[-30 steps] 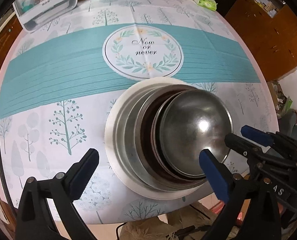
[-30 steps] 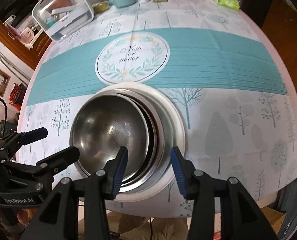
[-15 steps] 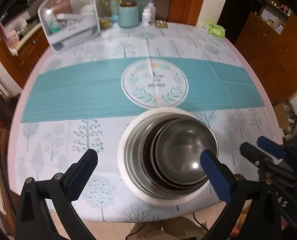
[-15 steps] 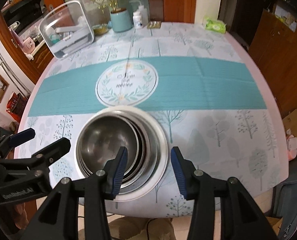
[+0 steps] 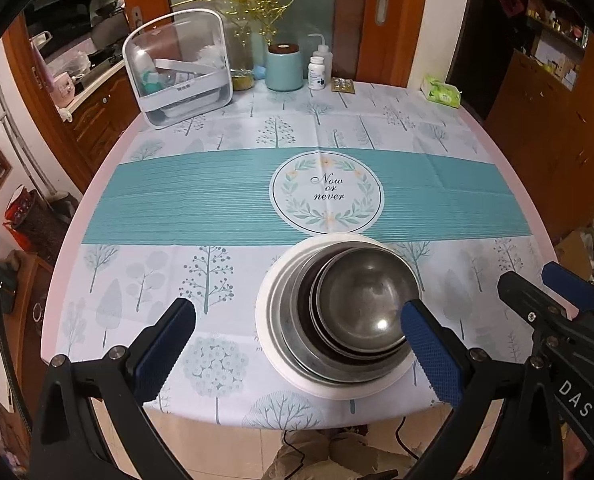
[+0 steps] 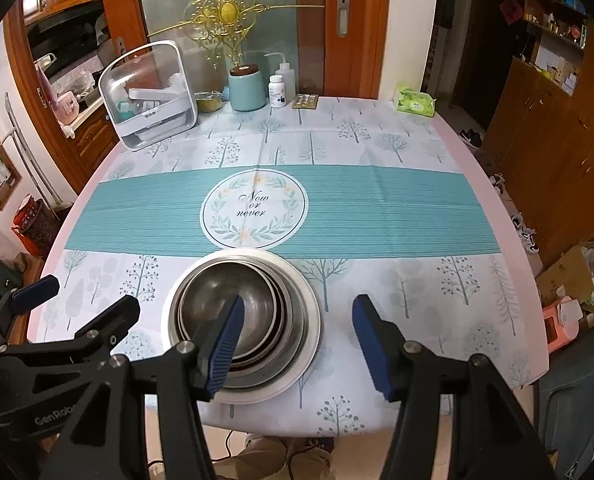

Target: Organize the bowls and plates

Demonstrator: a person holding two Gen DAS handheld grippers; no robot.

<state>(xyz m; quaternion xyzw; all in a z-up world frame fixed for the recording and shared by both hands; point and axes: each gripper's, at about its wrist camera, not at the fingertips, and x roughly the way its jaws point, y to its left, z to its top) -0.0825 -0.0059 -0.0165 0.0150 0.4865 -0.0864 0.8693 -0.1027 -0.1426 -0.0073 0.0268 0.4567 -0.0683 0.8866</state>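
The bowls [image 5: 361,304] are nested by size on the white plate [image 5: 269,320] near the front edge of the counter [image 5: 177,200], so little room is used. Nothing is held. The left gripper [image 5: 297,352] is spread wide, and the right gripper [image 6: 297,344] is being opened, empty, above the stack.

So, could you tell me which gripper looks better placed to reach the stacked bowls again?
Probably the right gripper: its opening, empty jaws frame the stack of bowls, one finger crossing the rim.
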